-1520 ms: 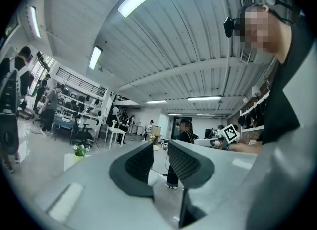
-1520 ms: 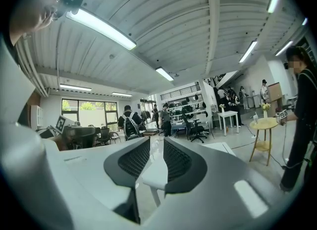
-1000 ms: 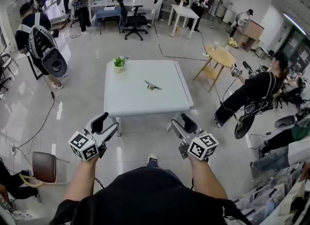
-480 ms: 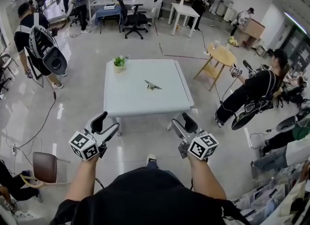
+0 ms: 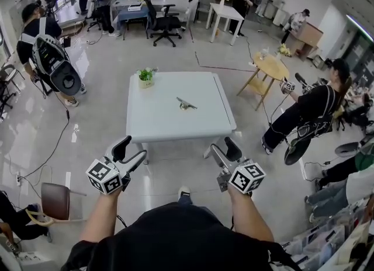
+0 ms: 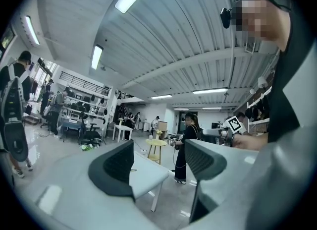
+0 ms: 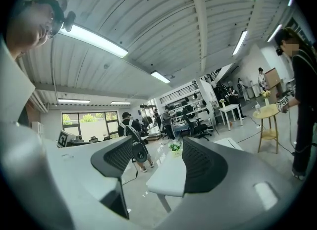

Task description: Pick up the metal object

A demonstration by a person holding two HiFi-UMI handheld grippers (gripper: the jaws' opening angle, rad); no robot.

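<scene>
Your left tongs (image 5: 131, 149) apart, empty. Your right tongs (image 5: 224, 147) just been opening wider, nothing between. Both short of tabletop (image 5: 158, 121); metal object (image 5: 186, 104) lies near its middle, untouched.

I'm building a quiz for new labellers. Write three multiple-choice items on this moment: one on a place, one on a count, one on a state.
1. Where does the metal object lie?
A. near the middle of the white table
B. on the floor
C. between a gripper's jaws

2. How many things are on the white table?
A. one
B. two
C. five

3. How do the jaws of the left gripper stand?
A. shut on the metal object
B. shut, empty
C. apart, empty

Answers: 1 A, the head view shows it mid-table; 2 B, only the metal object and a potted plant; 3 C, the left gripper view shows a clear gap.
</scene>
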